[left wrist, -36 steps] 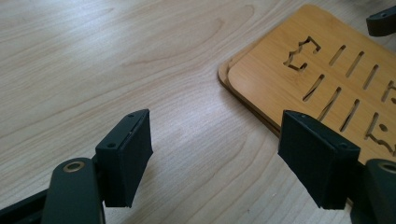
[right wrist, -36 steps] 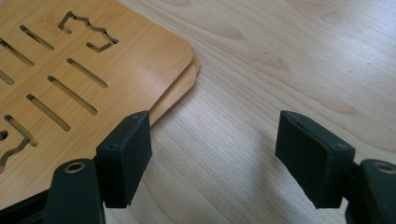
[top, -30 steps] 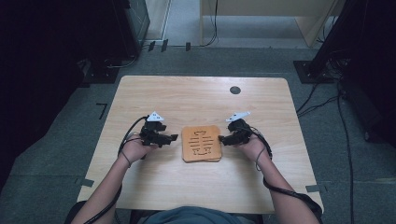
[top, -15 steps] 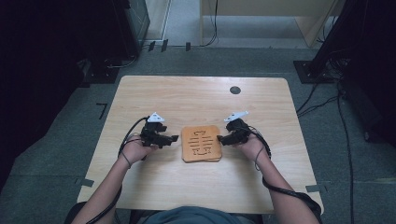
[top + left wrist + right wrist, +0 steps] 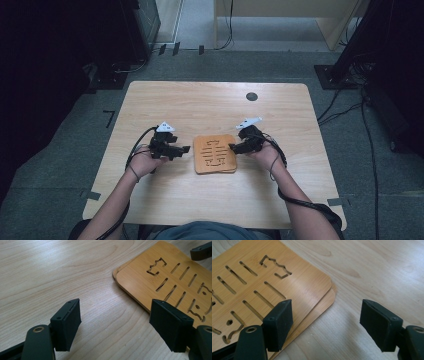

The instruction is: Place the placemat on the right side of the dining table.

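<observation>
A flat wooden board (image 5: 215, 153) with cut-out slots lies in the middle of the table, on top of a second board of the same shape. In the left gripper view the stacked boards (image 5: 172, 275) lie to the upper right, their near edge just beyond the right jaw. My left gripper (image 5: 184, 149) rests on the table just left of the boards, open, with bare table between its jaws (image 5: 115, 322). My right gripper (image 5: 234, 147) is at the boards' right edge, open (image 5: 325, 322). Its left jaw hangs over the boards' corner (image 5: 287, 287), with nothing gripped.
The light wooden table (image 5: 210, 105) has a small dark round hole (image 5: 251, 96) at its far right. Cables trail from both grippers along the forearms. Dark equipment and cables stand on the floor around the table.
</observation>
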